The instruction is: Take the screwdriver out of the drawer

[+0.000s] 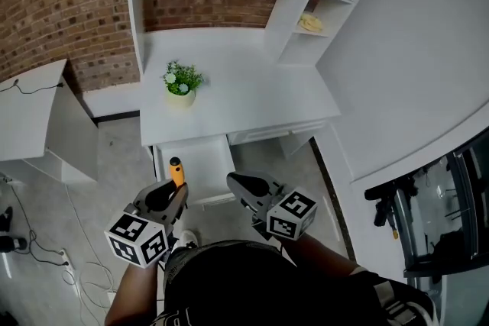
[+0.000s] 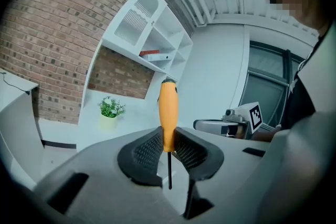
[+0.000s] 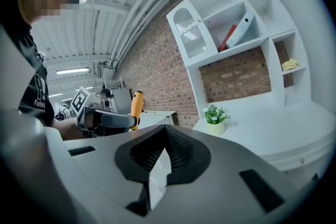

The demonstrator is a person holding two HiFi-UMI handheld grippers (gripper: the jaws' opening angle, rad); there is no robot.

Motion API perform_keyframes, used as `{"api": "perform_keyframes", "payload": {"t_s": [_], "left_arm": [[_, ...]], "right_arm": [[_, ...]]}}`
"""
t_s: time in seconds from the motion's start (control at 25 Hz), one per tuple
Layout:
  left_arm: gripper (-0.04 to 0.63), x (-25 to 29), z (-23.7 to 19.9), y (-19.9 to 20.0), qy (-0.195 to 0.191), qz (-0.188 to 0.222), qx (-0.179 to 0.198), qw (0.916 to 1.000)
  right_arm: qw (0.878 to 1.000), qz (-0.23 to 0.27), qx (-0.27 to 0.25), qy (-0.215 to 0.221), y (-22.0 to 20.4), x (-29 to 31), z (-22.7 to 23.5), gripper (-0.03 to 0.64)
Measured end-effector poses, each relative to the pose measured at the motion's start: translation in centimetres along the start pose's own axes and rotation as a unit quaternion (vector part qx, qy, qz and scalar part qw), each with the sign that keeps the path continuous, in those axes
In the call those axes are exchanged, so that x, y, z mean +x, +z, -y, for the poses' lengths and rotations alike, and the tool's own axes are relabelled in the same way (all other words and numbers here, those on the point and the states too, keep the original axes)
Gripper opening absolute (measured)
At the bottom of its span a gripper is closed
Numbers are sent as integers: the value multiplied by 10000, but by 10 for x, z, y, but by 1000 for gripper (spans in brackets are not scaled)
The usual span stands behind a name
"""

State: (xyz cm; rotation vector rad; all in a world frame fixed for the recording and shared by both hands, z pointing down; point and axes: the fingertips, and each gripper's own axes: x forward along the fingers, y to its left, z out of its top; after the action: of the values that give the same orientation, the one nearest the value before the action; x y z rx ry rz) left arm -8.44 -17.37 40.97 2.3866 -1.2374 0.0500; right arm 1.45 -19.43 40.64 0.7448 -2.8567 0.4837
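**Screwdriver clear of the drawer, clamped in the left gripper**

The left hand-held gripper [image 2: 169,150] is closed on the screwdriver [image 2: 168,113]; its ribbed pads pinch the lower end of the orange handle, so most of the handle juts out past the jaw tips while the thin dark shaft points back toward the gripper body; gripping the thick handle rather than the slim shaft probably gives the pads more to bite on. In the head view the tool sits lifted above the left part of the open drawer [image 1: 205,164], which stands pulled out below the white surface [image 1: 252,99]; the removal looks essentially done. The right hand-held gripper [image 3: 164,153] has its jaws drawn together on nothing; it hangs beside the drawer's right edge, apart from the tool, likely held out of the way. A small potted plant [image 1: 182,80] stands well back on the surface.
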Motion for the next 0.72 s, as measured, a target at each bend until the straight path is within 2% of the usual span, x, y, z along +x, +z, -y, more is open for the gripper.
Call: {"api": "perform_keyframes", "payload": {"t_s": [0.24,0.72], "left_arm": [[77,7,49,-16,67,30,-39,10000],[77,7,129,-42,378,14,169,9991]], "right_arm": [[10000,13,-10,45,-13,-46,2,5],[9999,57,66,123,-39,-129,0,5]]}}
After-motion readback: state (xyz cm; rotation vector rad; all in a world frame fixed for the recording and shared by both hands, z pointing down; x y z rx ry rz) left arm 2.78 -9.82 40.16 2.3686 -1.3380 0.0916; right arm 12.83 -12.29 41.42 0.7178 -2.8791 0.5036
